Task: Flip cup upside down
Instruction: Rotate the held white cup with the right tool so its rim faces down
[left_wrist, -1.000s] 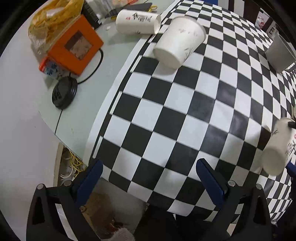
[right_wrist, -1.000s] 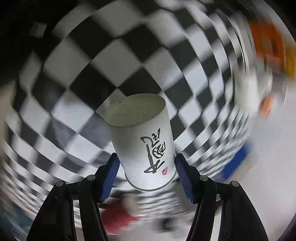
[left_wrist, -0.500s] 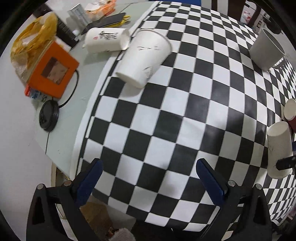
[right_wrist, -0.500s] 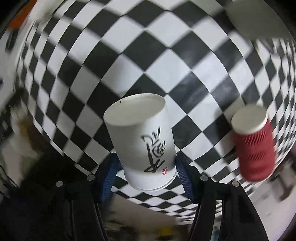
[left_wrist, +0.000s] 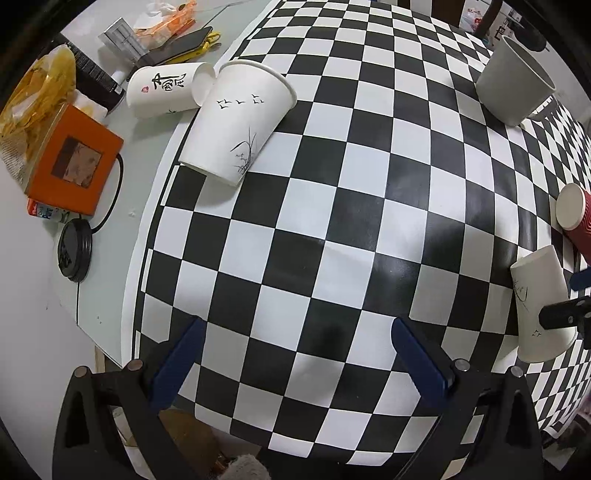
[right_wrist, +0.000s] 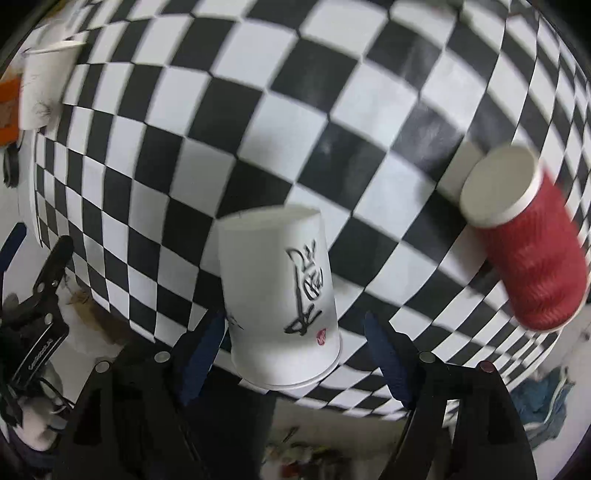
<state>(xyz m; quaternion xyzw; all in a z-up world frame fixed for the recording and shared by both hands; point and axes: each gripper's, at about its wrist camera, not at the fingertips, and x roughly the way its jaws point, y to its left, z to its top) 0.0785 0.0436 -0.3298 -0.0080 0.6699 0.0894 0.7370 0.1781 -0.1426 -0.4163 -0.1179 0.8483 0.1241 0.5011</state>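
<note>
A white paper cup with black calligraphy (right_wrist: 280, 295) stands upside down, rim down, on the checkered cloth near its front edge. My right gripper (right_wrist: 295, 343) is open, its blue fingers spread on both sides of the cup with a gap on each side. The same cup shows at the right edge of the left wrist view (left_wrist: 543, 302), with the right gripper's finger beside it. My left gripper (left_wrist: 295, 362) is open and empty above the cloth's front edge.
A red ribbed cup (right_wrist: 524, 243) stands upside down to the right. A white cup with birds (left_wrist: 236, 118) stands upright at the cloth's left edge, another white cup (left_wrist: 166, 88) lies on its side, and a grey cup (left_wrist: 513, 81) stands far right. An orange box (left_wrist: 74, 162) sits left.
My right gripper has set the calligraphy cup rim down on the cloth and opened; the fingers now stand apart from it. My left gripper has drifted slightly over the cloth.
</note>
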